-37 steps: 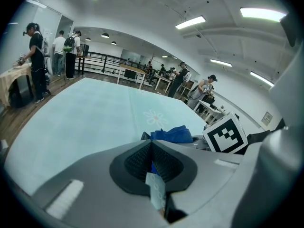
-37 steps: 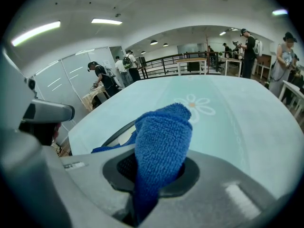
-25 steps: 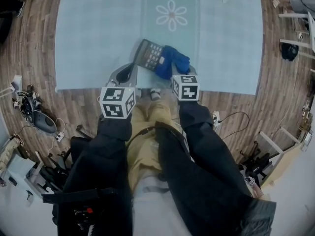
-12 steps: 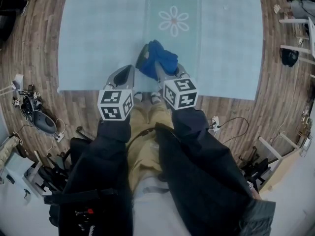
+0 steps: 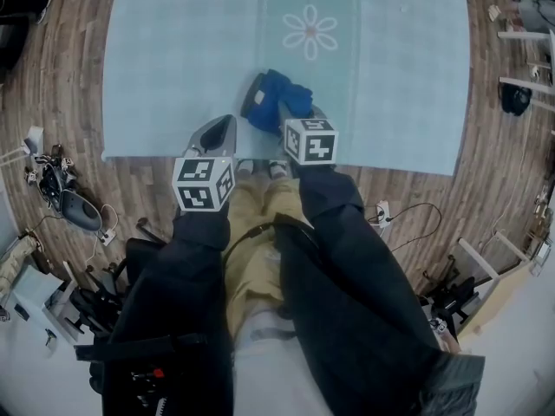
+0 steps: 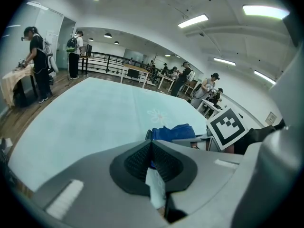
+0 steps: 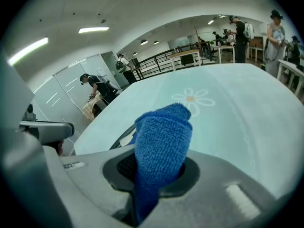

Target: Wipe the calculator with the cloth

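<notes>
- The cloth (image 7: 161, 141) is blue terry: soft, light and limp. It will bunch and drag rather than slide flat, so a folded wad makes the best pad.
- The right gripper (image 5: 291, 116) has its jaws closed on the near part of that wad. The cloth stands up between them, and its free end spills to the far side.
- The calculator (image 5: 252, 89) is probably light, hard plastic with raised keys, and it is likely to skate on the mat (image 5: 173, 59) under a sideways wipe. Pinning a bare edge or corner would steady it better than pressing on the keys.
- The calculator lies on the near middle of the mat, just short of the flower print. The cloth covers almost all of it, and only a dark left edge shows.
- The left gripper (image 5: 227, 122) has its jaws together with nothing between them. It sits near and to the left of the calculator, close to it but not touching.
</notes>
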A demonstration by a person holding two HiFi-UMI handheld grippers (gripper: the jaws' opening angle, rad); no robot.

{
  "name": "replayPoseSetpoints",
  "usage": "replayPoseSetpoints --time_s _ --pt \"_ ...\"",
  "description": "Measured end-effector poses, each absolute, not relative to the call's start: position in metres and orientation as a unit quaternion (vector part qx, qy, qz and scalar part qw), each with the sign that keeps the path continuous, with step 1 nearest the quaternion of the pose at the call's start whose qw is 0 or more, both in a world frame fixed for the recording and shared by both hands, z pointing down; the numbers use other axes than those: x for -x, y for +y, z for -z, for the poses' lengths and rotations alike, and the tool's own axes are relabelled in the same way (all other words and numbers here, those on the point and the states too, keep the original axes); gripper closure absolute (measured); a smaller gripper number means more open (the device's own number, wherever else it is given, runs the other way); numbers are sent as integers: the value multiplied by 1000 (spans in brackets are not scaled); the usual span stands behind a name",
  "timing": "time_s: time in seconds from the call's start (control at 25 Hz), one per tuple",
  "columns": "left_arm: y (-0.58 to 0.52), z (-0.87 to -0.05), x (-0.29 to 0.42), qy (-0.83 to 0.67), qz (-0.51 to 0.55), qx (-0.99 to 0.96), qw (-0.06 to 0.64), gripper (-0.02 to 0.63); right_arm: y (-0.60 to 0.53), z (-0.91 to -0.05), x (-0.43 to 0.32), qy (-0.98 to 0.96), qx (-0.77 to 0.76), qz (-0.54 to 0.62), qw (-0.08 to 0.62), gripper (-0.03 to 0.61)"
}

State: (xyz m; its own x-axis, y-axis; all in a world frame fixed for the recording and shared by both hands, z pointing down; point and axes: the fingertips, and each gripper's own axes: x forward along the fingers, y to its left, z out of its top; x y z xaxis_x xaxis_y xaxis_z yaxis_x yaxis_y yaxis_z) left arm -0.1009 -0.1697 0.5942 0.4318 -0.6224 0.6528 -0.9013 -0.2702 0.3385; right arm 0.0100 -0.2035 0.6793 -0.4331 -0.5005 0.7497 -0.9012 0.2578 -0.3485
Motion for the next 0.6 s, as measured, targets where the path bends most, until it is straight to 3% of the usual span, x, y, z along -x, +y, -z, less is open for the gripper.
replayPoseSetpoints --time_s 0.6 --pt "-171 -592 77 -474 -205 -786 340 617 -176 -689 -66 -718 -501 -396 278 515"
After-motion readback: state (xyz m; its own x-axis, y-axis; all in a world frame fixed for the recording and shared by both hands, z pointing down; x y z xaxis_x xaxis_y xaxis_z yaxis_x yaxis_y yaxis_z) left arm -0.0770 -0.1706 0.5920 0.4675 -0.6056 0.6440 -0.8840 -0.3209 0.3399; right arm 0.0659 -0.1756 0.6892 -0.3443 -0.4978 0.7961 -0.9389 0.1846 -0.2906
